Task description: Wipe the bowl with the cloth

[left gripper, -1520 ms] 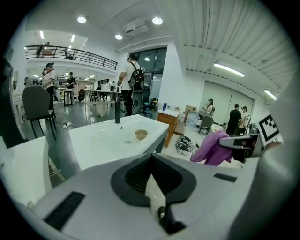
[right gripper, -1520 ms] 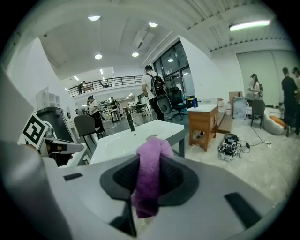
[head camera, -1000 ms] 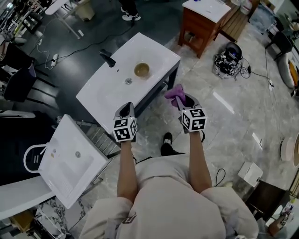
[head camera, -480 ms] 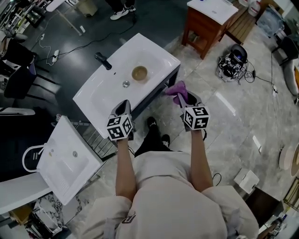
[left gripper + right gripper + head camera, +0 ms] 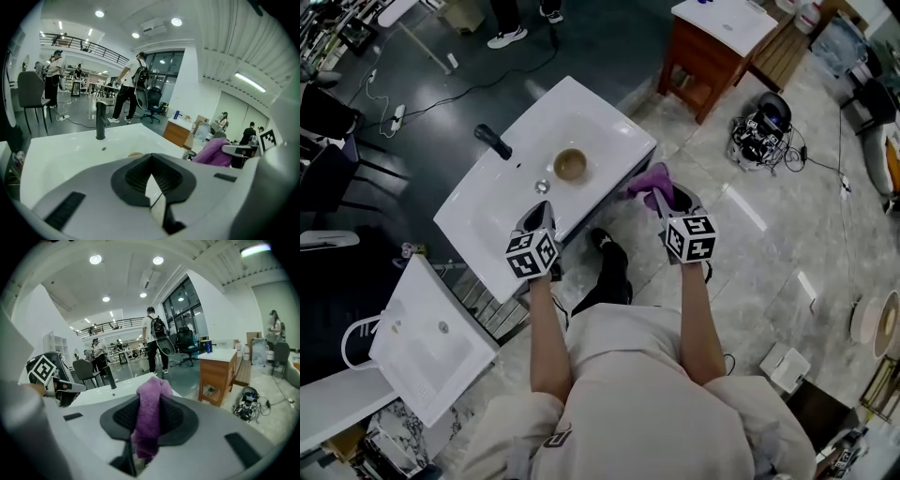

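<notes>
Brown bowl (image 5: 570,164) sits in the white sink (image 5: 614,117), upper centre of the frame, near the black faucet (image 5: 492,142). At the sink's right edge, the right gripper (image 5: 660,195) clamps the purple cloth (image 5: 647,180). Left gripper (image 5: 542,217) hovers over the near rim, jaws together on nothing.

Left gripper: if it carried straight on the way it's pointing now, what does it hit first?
Probably the bowl in the white sink: its rim peeks just above the left gripper's shut jaws. Height is hard to judge, so it could meet the sink itself short of the bowl instead.
</notes>
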{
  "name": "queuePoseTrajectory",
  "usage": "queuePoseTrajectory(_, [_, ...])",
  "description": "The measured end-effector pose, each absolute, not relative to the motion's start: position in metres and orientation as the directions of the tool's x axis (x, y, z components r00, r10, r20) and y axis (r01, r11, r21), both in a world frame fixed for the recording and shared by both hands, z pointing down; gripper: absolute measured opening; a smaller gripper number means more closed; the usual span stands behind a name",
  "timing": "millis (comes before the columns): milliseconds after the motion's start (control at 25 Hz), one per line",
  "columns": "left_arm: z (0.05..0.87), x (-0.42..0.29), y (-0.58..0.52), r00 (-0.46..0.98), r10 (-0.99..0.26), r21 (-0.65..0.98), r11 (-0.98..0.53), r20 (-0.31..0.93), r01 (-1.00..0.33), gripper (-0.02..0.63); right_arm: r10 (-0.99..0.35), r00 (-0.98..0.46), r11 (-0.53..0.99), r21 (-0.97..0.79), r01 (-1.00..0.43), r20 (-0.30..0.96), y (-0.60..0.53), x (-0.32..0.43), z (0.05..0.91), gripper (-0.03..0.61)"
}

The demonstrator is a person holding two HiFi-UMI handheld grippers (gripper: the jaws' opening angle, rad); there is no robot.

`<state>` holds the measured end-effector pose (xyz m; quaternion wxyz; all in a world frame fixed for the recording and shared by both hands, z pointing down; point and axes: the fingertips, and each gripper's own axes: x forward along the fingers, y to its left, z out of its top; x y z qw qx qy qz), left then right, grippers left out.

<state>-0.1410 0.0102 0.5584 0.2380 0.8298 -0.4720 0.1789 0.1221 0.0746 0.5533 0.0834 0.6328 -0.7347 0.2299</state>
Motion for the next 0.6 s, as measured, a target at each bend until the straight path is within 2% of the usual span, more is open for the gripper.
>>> queuePoseTrajectory(240, [0.577, -0.126, -0.026, 0.471, -0.671, 0.223, -0.425, 0.572, -0.877, 0.006, -0.871, -0.213, 0.124, -0.222, -0.967, 0.443, 0.029, 0.133, 0.559, 0.092])
queuePoseTrajectory(600, [0.603, -0.117, -0.08, 0.472, -0.569, 0.183, -0.49, 0.673, -0.852, 0.006, -0.837, -0.284, 0.219, -0.19, -0.957, 0.467, -0.06, 0.119, 0.552, 0.092])
